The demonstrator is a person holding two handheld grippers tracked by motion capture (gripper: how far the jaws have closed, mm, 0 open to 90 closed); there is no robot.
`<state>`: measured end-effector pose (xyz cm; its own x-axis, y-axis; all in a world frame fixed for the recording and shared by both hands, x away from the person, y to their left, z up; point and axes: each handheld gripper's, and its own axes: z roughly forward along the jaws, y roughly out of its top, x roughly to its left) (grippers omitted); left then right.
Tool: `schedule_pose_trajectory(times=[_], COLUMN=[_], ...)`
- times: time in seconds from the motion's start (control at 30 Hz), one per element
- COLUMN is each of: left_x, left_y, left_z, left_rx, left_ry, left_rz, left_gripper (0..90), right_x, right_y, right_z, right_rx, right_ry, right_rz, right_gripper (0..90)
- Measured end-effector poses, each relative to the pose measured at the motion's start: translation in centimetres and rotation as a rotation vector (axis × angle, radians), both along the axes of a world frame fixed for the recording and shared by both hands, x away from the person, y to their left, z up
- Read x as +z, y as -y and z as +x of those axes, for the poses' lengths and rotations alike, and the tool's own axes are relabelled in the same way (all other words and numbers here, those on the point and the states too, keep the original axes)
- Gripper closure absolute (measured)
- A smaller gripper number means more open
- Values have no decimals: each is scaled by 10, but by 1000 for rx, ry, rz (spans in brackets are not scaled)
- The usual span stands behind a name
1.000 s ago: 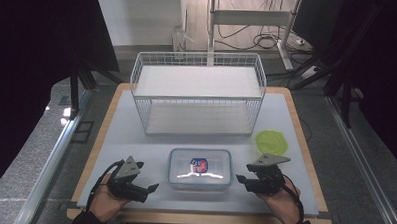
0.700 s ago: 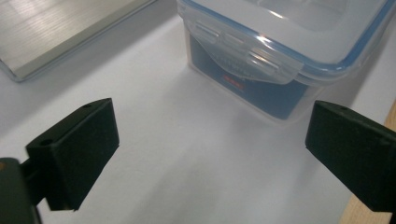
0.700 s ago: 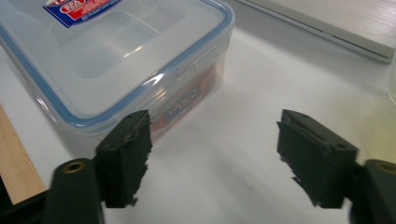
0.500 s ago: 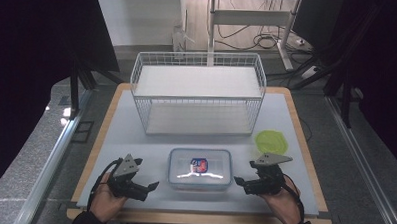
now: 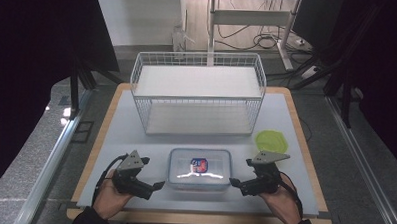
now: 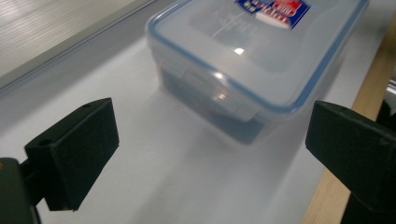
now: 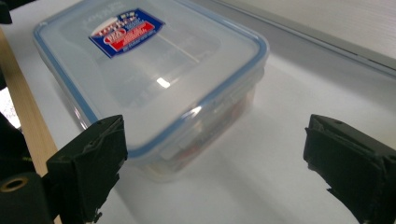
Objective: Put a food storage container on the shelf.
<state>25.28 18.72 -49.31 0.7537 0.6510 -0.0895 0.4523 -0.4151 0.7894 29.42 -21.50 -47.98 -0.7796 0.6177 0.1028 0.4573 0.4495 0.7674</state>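
Clear plastic box (image 5: 199,168) is sitting between the left gripper (image 5: 156,185) and right gripper (image 5: 232,182), both spread wide, gripping nothing, just beside its ends.

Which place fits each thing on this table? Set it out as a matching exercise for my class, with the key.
Things:
1. wire basket
2. green lid
3. clear box
4. left gripper

Places:
a. between the two grippers, near the front edge
b. at the back of the mat
c. beside the box's left end, jaws open
d. on the mat, by the basket's front right corner

Pairs: 1-b, 2-d, 3-a, 4-c
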Motion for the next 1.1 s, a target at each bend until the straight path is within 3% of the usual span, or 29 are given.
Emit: schedule_pose_trajectory(times=[0.1, 0.23, 0.33, 0.43, 0.47, 0.53, 0.57, 0.7, 0.77, 0.8, 0.87, 1.1], left_x=[1, -4, -7, -9, -12, -14, -18, -20, -27, -27, -31, -27], left_y=[3, 5, 8, 12, 17, 20, 23, 26, 23, 23, 24, 21], left_z=[4, 20, 29, 34, 39, 42, 46, 49, 53, 53, 56, 49], left_rx=[-18, -29, -38, -54, -73, -80, -101, -118, -136, -136, -142, -139], left_ry=[-8, -73, -107, -132, -158, -170, -201, -228, -289, -289, -327, -341], left_rz=[-17, -87, -107, -114, -105, -95, -126, -141, -196, -196, -231, -216], left_gripper=[21, 22, 21, 20, 20, 14, 17, 10, 12, 26, 22, 86], right_x=[1, 0, -2, -4, -7, -10, -12, -14, -17, -19, -20, -15], right_y=[-3, -12, -18, -21, -23, -26, -27, -31, -34, -34, -34, -27], right_z=[1, 8, 14, 18, 21, 24, 26, 30, 35, 36, 38, 32], right_rx=[-2, 0, 12, 14, 26, 39, 45, 62, 63, 58, 50, 37], right_ry=[-9, -51, -94, -123, -157, -187, -206, -246, -288, -305, -331, -350], right_rz=[10, 28, 39, 34, 39, 40, 51, 69, 89, 97, 113, 120], right_gripper=[55, 25, 24, 25, 30, 31, 36, 32, 30, 24, 30, 153])
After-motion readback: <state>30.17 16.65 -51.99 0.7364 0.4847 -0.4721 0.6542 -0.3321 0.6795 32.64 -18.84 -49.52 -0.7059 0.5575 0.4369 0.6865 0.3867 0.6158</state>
